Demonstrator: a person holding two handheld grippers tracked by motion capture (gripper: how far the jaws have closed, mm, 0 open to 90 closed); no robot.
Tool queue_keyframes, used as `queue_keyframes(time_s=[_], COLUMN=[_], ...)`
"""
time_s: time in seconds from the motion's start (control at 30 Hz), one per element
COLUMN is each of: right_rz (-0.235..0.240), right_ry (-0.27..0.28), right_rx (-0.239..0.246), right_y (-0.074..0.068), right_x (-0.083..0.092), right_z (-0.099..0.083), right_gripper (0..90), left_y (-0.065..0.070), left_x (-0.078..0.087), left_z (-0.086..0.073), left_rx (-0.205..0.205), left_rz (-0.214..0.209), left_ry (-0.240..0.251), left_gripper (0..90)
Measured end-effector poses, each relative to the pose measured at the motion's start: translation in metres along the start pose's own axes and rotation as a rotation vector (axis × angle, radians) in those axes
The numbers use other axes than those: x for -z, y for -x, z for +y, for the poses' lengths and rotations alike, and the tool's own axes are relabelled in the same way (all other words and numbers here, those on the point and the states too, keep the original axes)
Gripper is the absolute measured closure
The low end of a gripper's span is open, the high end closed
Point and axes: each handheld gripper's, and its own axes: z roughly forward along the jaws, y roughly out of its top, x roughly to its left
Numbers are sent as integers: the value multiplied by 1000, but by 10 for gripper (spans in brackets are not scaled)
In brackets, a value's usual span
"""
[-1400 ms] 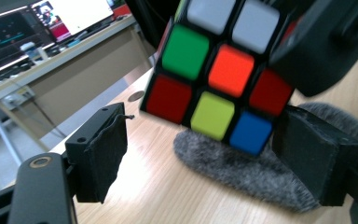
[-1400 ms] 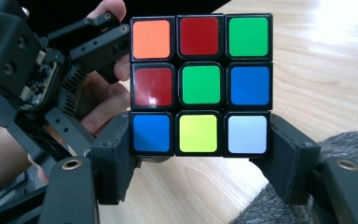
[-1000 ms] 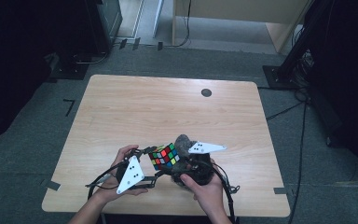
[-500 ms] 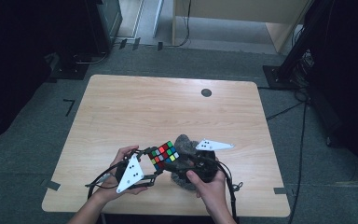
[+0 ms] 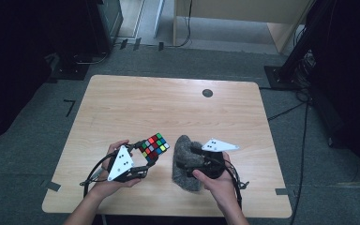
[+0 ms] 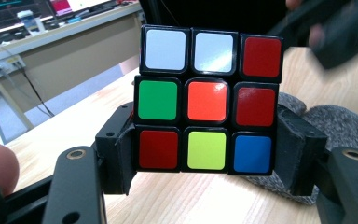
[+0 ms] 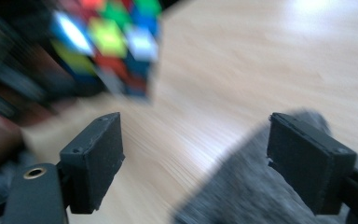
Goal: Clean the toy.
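While left gripper [image 5: 140, 161] clamps cube [image 6: 208, 99] | right gripper [image 7: 209, 156] fingers just opening, empty

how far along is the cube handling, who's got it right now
Done: the left gripper is shut on the scrambled puzzle cube, its fingers pressing the bottom layer's sides, cube lifted off the table. In hand: the right gripper has just been opening, nothing between its fingers, and sits over the grey cloth beside the cube. Left: the colours are mixed, so any solving or wiping looks not yet done.
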Motion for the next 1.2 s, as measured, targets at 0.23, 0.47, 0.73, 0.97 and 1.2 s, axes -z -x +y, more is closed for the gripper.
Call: queue_keyframes(time_s=[0.23, 0.47, 0.73, 0.97, 1.2], right_rz=[-139, -208, -174, 29, 80], right_ry=[-231, -291, -64, 263, 239], right_rx=[75, 134, 109, 128, 155], right_y=[15, 27, 18, -21, -40], right_x=[-34, -39, -9, 28, 21], right_z=[-29, -43, -22, 6, 8], right_gripper=[198, 556, 745, 744, 742], left_y=[-4, -7, -2, 17, 29], left_x=[2, 5, 0, -11, -9], left_z=[1, 2, 0, -3, 6], left_rx=[25, 58, 42, -10, -35], left_rz=[-1, -13, -39, -91, -145], left_ry=[11, 29, 7, -32, -10], left_gripper=[342, 342, 342, 343, 344])
